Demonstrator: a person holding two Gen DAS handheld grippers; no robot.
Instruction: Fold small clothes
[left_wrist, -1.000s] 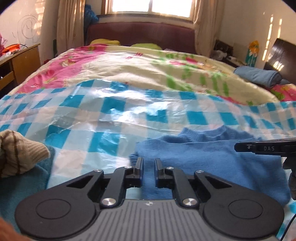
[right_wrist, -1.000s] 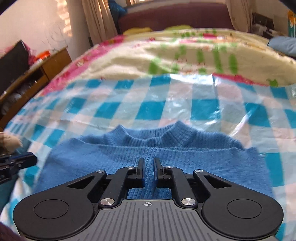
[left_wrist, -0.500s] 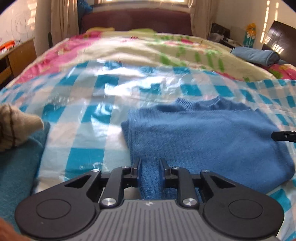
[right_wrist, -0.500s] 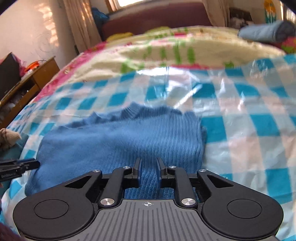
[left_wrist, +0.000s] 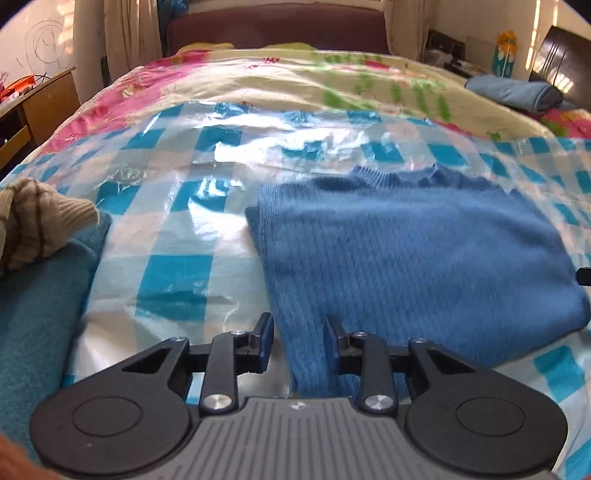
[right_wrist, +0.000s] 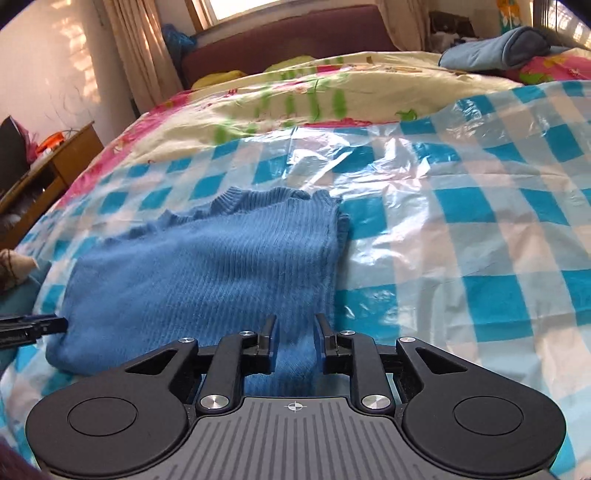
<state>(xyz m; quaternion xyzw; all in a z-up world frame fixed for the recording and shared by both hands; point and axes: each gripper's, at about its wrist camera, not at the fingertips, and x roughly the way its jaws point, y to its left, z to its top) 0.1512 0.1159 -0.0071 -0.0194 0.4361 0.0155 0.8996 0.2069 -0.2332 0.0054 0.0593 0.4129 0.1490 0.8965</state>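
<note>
While the blue sweater (left_wrist: 413, 254) is lying folded on the checked plastic sheet (left_wrist: 177, 236), you are holding your left gripper (left_wrist: 298, 334) at its near left corner and your right gripper (right_wrist: 294, 332) at its near right corner, both with jaws parted, loosely straddling the knit hem. Beside it, a beige knit (left_wrist: 37, 218) is resting on a teal cloth (left_wrist: 40, 295).

Each gripper, the left gripper (left_wrist: 298, 332) and the right gripper (right_wrist: 294, 332), is matte black with a ribbed grey plate bearing a small crosshair mark. Round black discs flank that plate. Silver screws pin the linkage arms behind the narrow black fingers (left_wrist: 264, 330).
</note>
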